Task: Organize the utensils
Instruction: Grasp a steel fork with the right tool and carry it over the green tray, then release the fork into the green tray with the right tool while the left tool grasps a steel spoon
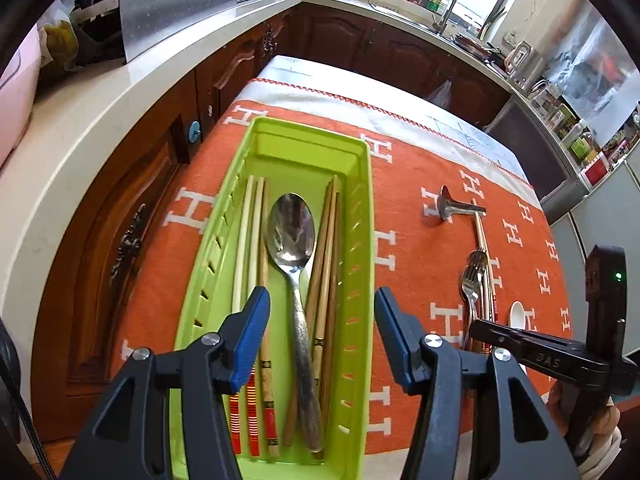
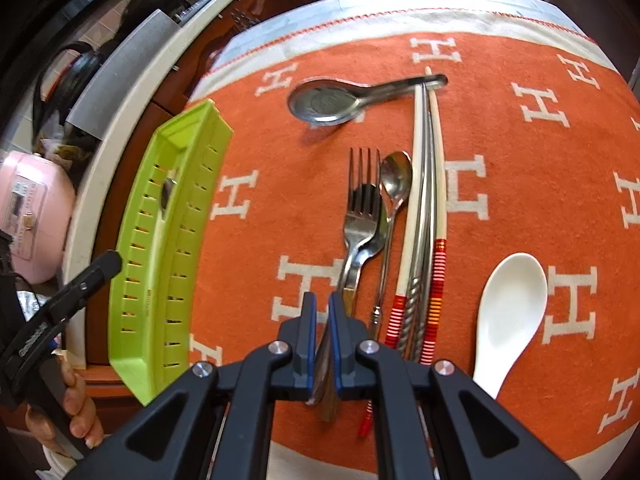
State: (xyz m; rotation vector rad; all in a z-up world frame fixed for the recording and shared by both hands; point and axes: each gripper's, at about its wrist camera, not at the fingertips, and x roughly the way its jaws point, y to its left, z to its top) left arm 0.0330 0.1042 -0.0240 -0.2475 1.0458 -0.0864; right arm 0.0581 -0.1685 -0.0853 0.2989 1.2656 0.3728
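Over the green tray [image 1: 362, 184], the left gripper [image 1: 320, 336] hangs with fingers spread and nothing between them.
Beneath it a steel spoon [image 1: 294, 248] lies lengthwise among chopsticks [image 1: 256, 240] in the tray, which sits on the orange-clothed worktop [image 1: 416, 216]. Beside the tray, the right gripper [image 2: 322, 344] has its fingers pinching a fork [image 2: 362, 204] by the handle; a teaspoon [image 2: 394, 184], more chopsticks and a white spoon [image 2: 510, 304] lie alongside, a ladle [image 2: 328, 102] beyond.

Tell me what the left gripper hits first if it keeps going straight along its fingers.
Probably the metal spoon lying in the green tray: the open left gripper straddles its handle from above, with chopsticks on either side. Depth is unclear; nothing is between the fingers yet.
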